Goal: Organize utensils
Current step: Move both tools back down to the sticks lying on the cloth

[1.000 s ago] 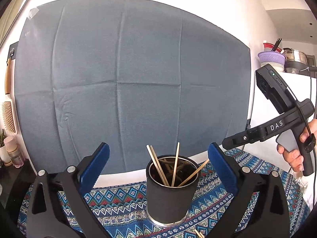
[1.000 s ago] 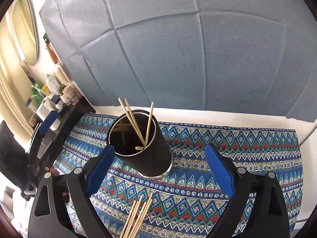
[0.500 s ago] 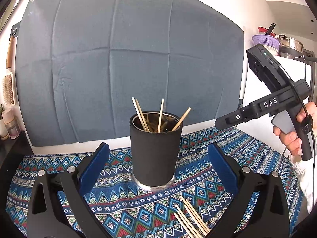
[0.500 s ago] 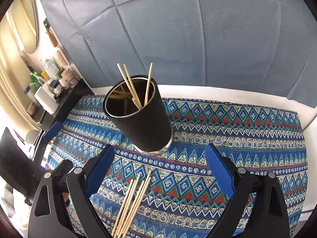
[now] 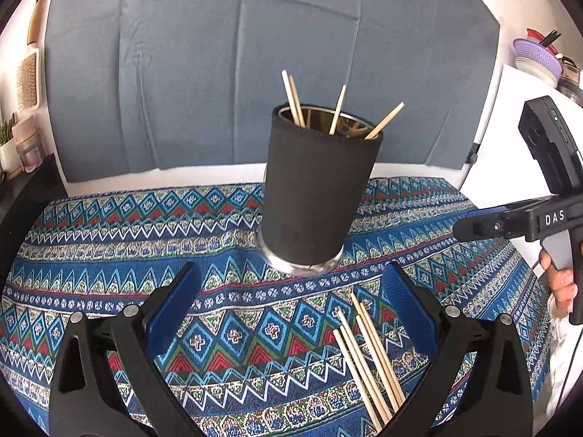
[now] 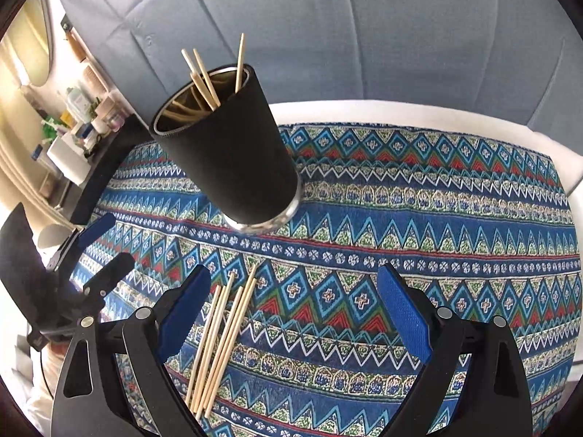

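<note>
Jaws of both grippers stand wide apart with nothing between them. The left gripper fills the bottom of its own view, its blue pads spread over the patterned cloth that covers the counter. The right gripper sits likewise at the bottom of its view, also above the cloth.

The black cup stands upright at the centre of the left view, its metal base on the cloth, with several wooden sticks leaning out of its mouth. In the right view the same cup appears in the upper left.

A loose bundle of chopsticks lies flat on the cloth in the lower right of the left view, just beside the right-hand pad. In the right view the bundle lies lower left, close to the left-hand pad.

A grey-blue backdrop hangs behind the counter.
</note>
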